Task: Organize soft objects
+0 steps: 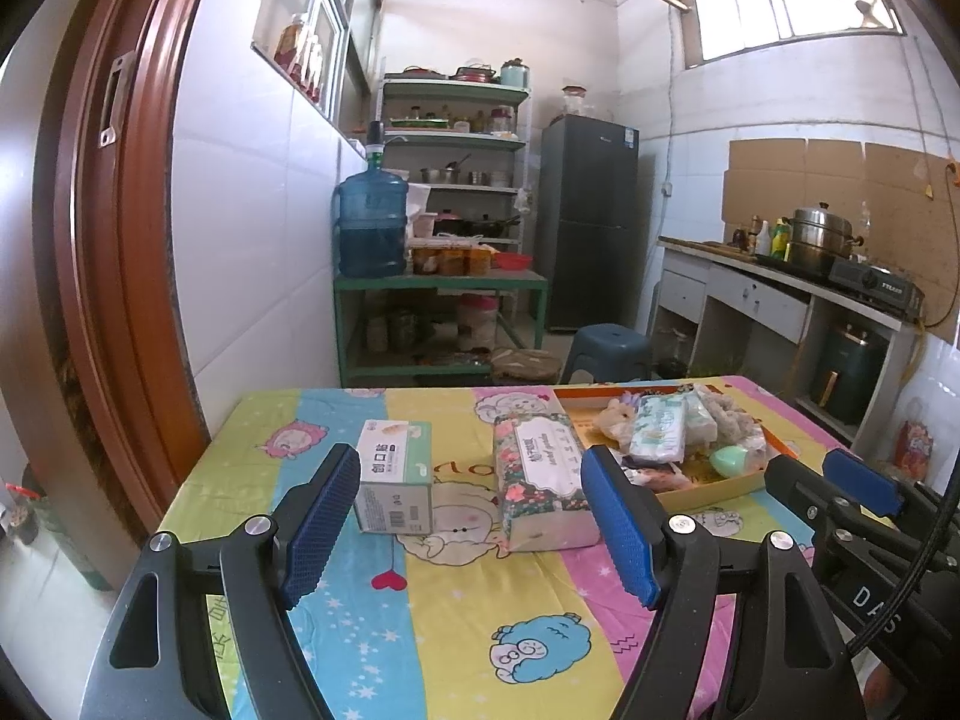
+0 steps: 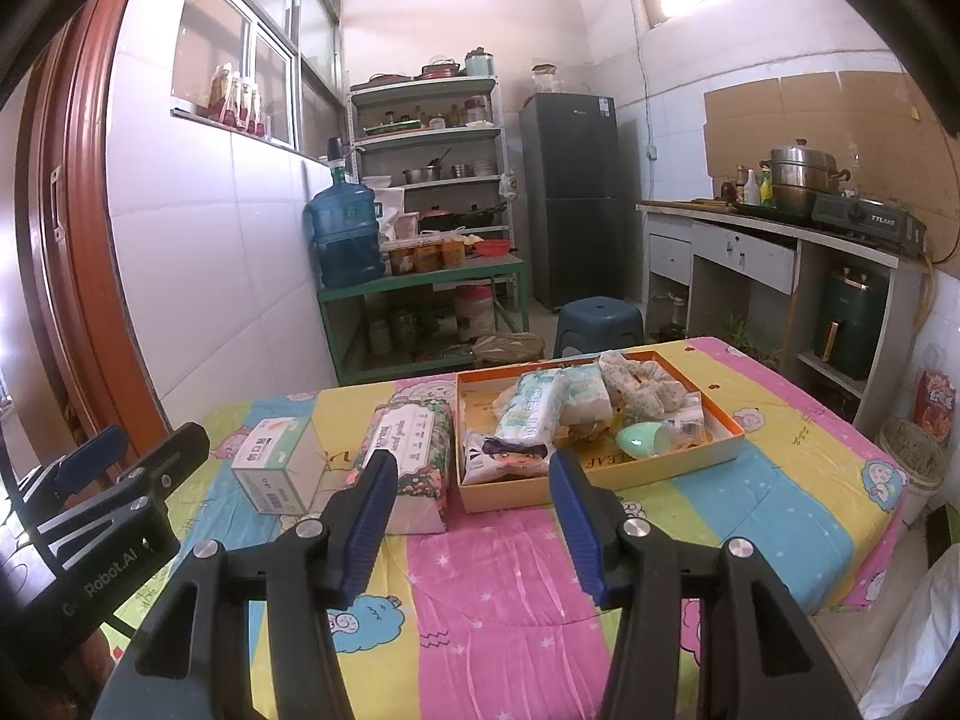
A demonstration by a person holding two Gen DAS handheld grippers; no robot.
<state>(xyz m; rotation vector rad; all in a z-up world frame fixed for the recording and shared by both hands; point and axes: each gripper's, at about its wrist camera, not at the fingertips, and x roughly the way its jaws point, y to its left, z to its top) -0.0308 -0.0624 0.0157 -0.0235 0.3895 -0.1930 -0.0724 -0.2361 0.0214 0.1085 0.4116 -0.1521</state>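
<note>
On the table with the colourful cartoon cloth (image 1: 456, 618) stand a small white and green box (image 1: 396, 483) and a floral tissue pack (image 1: 543, 474). An orange tray (image 2: 600, 483) at the far right holds several soft items: a pale wipes pack (image 2: 531, 408), a cartoon-face packet (image 2: 507, 456), a crumpled cloth (image 2: 639, 384) and a mint-green egg shape (image 2: 642, 439). My left gripper (image 1: 474, 525) is open and empty, just short of the box and tissue pack. My right gripper (image 2: 474, 519) is open and empty, before the tray's near edge.
A green shelf with a blue water jug (image 1: 372, 222) stands behind the table, with a dark fridge (image 1: 588, 222) and a blue stool (image 1: 606, 351). A counter with a steel pot (image 1: 819, 234) runs along the right wall. A brown door frame (image 1: 102, 276) is at left.
</note>
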